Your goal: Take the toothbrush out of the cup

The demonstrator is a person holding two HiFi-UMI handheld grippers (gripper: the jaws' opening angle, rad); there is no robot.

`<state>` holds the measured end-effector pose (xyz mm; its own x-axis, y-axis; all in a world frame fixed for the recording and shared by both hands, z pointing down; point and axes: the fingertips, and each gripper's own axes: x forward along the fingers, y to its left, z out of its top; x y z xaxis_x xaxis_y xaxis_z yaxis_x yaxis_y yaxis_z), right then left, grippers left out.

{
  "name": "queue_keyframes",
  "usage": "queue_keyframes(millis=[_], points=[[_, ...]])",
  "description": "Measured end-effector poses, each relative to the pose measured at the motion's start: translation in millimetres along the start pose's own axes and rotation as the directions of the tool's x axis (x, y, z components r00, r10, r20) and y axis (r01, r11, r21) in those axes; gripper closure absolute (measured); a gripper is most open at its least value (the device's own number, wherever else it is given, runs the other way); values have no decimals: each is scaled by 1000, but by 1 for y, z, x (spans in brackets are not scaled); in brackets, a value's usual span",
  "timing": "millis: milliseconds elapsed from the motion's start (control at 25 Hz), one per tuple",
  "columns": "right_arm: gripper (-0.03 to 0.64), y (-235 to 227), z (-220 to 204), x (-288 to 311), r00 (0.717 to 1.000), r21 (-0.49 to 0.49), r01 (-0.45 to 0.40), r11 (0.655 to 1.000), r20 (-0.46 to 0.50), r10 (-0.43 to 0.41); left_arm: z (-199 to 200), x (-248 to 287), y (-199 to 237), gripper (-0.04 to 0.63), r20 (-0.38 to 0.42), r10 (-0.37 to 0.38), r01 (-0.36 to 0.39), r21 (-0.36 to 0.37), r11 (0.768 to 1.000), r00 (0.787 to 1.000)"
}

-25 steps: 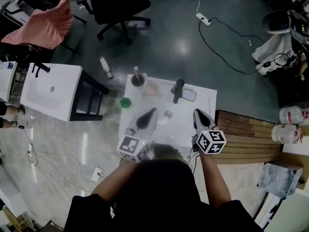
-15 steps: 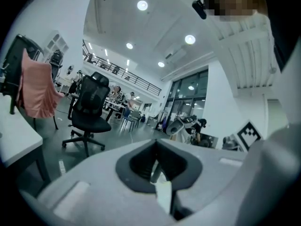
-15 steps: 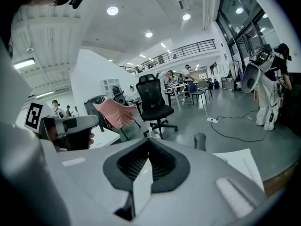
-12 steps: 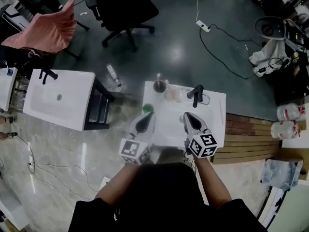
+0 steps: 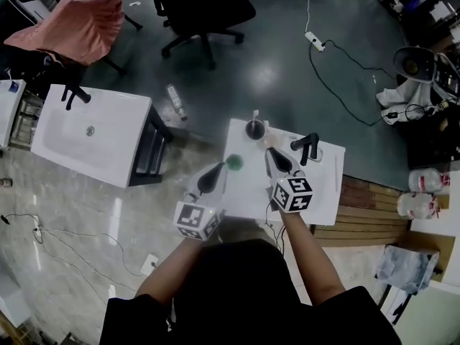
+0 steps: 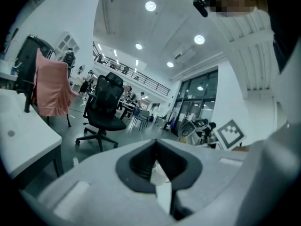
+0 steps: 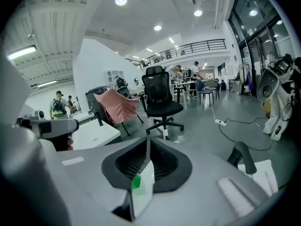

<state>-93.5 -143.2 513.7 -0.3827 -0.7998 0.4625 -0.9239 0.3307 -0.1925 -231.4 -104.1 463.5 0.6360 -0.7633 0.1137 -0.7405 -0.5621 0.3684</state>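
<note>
both grippers are closed on nothing: left gripper (image 5: 214, 172) and right gripper (image 5: 273, 155) each show jaws pressed tip to tip in their own views. dark round cup (image 5: 255, 129) stands at the far edge of the white washbasin counter (image 5: 323, 192), ahead of the right gripper and slightly to its left. pale slim toothbrush (image 5: 255, 114) sticks up out of it, long axis near upright. right gripper is clearly the nearer one, left sits well apart, back and to the left. my read: grasp not begun; right should open, go forward over the rim, pinch the handle, lift straight up
</note>
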Motion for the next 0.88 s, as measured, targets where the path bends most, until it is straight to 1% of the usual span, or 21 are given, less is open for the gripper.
queue_keyframes(millis=[120,240,480,640,880], points=[[578,-14,-2,41,999,-20,17,1000,-32,-17,-3,13,12,592,1,29,-29,-6,1000,1000],[564,-30,-10,75,996,-8,57,998,-71,-58,-11,29,20,591,-18,46,-46,-17,999,999],[565,-42,-20,129,992,6,62,998,-114,-61,-17,53,32,591,-29,46,-47,-31,998,999],[565,-50,-24,150,988,-6,80,997,-129,-80,-28,64,42,591,-43,66,-67,-42,997,997],[565,-56,-29,167,983,-8,102,995,-155,-102,-31,68,54,591,-48,81,-83,-47,995,996]])
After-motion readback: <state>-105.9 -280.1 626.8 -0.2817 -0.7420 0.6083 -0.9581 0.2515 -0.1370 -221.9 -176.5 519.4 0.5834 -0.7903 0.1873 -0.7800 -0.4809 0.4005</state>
